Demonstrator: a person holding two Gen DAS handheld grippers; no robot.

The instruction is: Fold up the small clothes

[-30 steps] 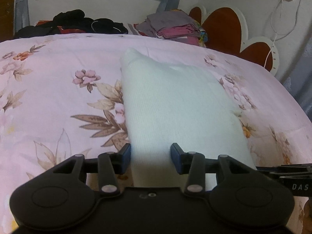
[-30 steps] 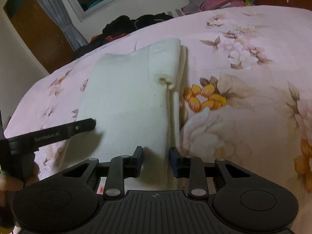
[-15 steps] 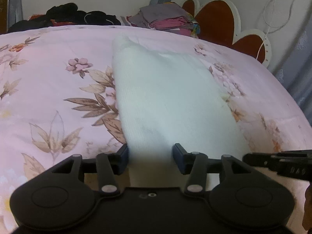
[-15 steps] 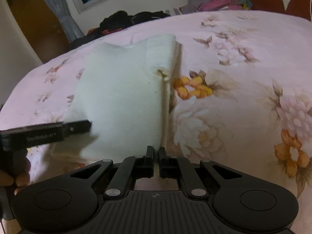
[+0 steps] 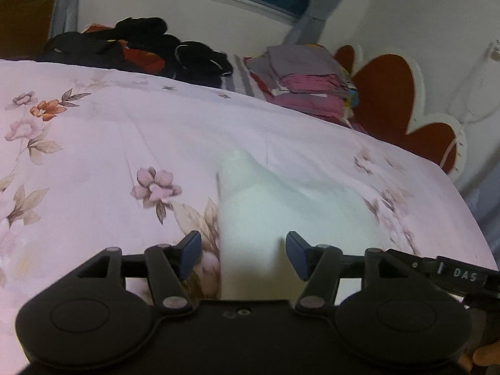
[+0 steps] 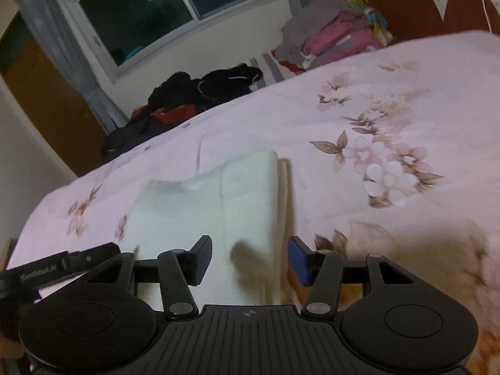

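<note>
The white garment lies folded on the pink floral bedspread, its edges blurred, so the layers are hard to count. The left gripper and right gripper both hang spread wide above its near end, holding nothing.

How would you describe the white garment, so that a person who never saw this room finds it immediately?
Start at the bed with the pink floral cover. The white garment lies flat on it in front of both open grippers, far from the dark clothes pile and the folded pink and grey stack at the bed's far edge. It is the only plain white piece.
</note>
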